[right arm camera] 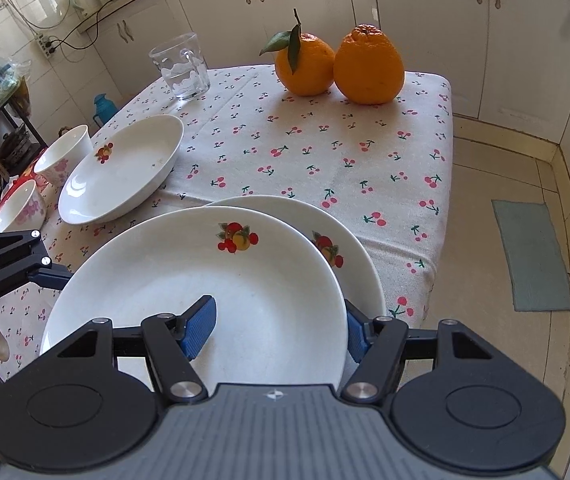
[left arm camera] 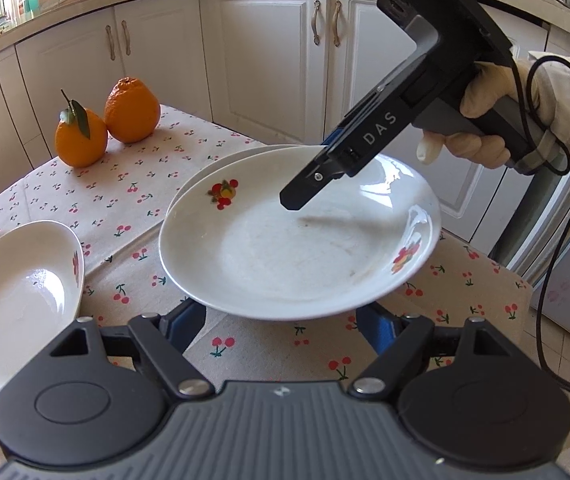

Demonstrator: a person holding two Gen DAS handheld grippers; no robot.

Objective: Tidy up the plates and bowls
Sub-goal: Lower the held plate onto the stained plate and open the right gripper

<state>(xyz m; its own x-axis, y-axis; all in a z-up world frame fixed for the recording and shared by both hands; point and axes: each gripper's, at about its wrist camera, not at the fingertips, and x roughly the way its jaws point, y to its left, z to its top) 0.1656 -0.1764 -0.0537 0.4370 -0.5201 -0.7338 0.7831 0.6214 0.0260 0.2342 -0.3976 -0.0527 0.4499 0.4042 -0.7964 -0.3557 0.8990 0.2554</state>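
Table under a white cloth printed with red cherries fills both views. On its near right corner, a white ceramic plate with a fruit motif lies offset on top of a second matching white plate, overlapping most of it. Left of them sits a third white shallow dish, well apart. Right gripper: jaws straddle the top plate's rim, one blue pad over the inner surface, the other outside the edge; whether the pads press cannot be told. Left gripper: jaws apart, blue pads just under the plate's near edge. Two oranges, touching, stand at the far end; a clear glass mug is beside them.
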